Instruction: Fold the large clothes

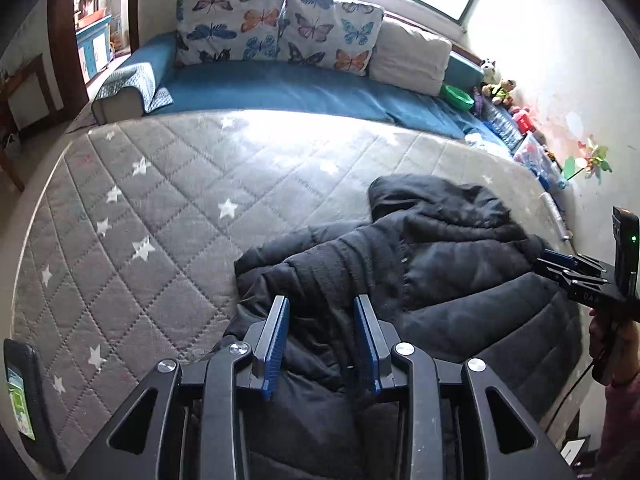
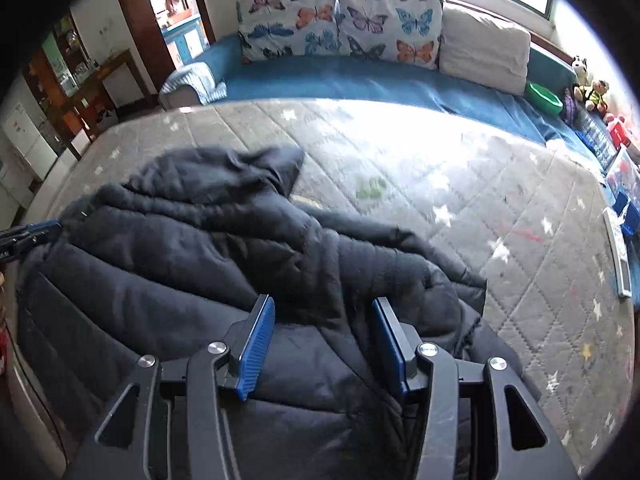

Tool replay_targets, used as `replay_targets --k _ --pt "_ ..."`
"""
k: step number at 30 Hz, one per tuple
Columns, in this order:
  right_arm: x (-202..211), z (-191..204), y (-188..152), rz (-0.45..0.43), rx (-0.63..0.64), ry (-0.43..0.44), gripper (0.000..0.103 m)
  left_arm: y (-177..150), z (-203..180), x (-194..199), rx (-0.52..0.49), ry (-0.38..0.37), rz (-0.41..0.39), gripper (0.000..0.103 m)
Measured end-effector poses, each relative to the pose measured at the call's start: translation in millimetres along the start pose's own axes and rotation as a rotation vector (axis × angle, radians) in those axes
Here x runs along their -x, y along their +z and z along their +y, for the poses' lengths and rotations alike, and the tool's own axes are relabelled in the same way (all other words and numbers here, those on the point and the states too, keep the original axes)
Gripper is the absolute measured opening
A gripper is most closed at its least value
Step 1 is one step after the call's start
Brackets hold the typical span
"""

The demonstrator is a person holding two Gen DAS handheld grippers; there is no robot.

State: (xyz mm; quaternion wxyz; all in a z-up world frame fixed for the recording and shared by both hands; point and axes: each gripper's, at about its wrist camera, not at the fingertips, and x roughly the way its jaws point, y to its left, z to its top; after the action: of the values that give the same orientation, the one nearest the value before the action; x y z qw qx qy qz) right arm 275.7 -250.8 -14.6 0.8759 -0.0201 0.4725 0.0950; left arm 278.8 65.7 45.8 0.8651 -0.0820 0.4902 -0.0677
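Two grippers hang over a black padded jacket point(image 1: 460, 264) that lies on the grey quilted mattress point(image 1: 160, 208), on the near part of it and a little rumpled. Its hood point(image 2: 224, 168) points toward the blue sofa point(image 1: 280, 88) with the butterfly cushions point(image 1: 280, 24). One sleeve point(image 2: 360, 264) is thrown across the body, so the jacket is not flat enough for a clean fold, in my judgement.

Seen from its own camera, the left gripper point(image 1: 322, 340) has its jaws apart, with only jacket fabric visible below the gap; nothing is pinched between the blue pads point(image 1: 276, 340). It hovers above the side edge of the jacket, probably because this edge is the next place to take hold.

The right gripper point(image 2: 324, 344) also has its jaws spread wide and holds nothing. It is above the crossed sleeve and the lower body of the jacket, a sensible position for lifting the sleeve or pressing it flat.

Each camera also shows the other gripper at the border of its picture, close to the shoulder area, but there the jaw state is hard to read.

The jacket is thick and puffy, so I expect it will spring back and slide when folded; a deep bite on the fabric seems necessary. Along the wall stand some toys point(image 1: 500, 92) and a green bowl point(image 1: 458, 96), well apart from the work.
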Motion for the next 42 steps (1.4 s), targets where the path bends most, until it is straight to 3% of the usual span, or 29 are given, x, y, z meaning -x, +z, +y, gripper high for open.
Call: replay_targets --k 5,9,13,18,24,27,33,42 --pt "22.8 24.0 16.3 -0.064 0.039 0.060 0.055 14.3 -15.0 9.2 -0.015 -0.043 -0.023 0.037" --pt "7.2 41.0 30.1 -0.039 0.039 0.130 0.055 24.1 -19.5 -9.4 -0.010 -0.039 0.004 0.037" --pt "-16.8 42.9 35.9 -0.011 0.041 0.100 0.055 29.9 -9.9 -27.1 0.007 -0.013 0.015 0.037" --pt "-56.1 29.4 30.0 0.089 0.004 0.078 0.055 25.7 -2.3 -50.8 0.023 -0.009 0.049 0.037" --pt "-48.8 29.0 32.0 0.069 0.009 0.061 0.055 24.9 -6.9 -61.2 0.005 0.023 0.052 0.037" --pt "-25.4 39.0 28.1 0.022 0.050 0.035 0.055 23.7 -6.5 -50.1 0.012 0.008 0.027 0.037" --pt "24.0 61.6 6.9 -0.028 0.118 0.114 0.055 11.1 -8.7 -4.7 -0.004 0.018 -0.034 0.037" --pt "48.0 101.7 -49.1 -0.003 0.250 0.139 0.055 -48.4 -8.2 39.0 -0.044 0.044 -0.043 0.037"
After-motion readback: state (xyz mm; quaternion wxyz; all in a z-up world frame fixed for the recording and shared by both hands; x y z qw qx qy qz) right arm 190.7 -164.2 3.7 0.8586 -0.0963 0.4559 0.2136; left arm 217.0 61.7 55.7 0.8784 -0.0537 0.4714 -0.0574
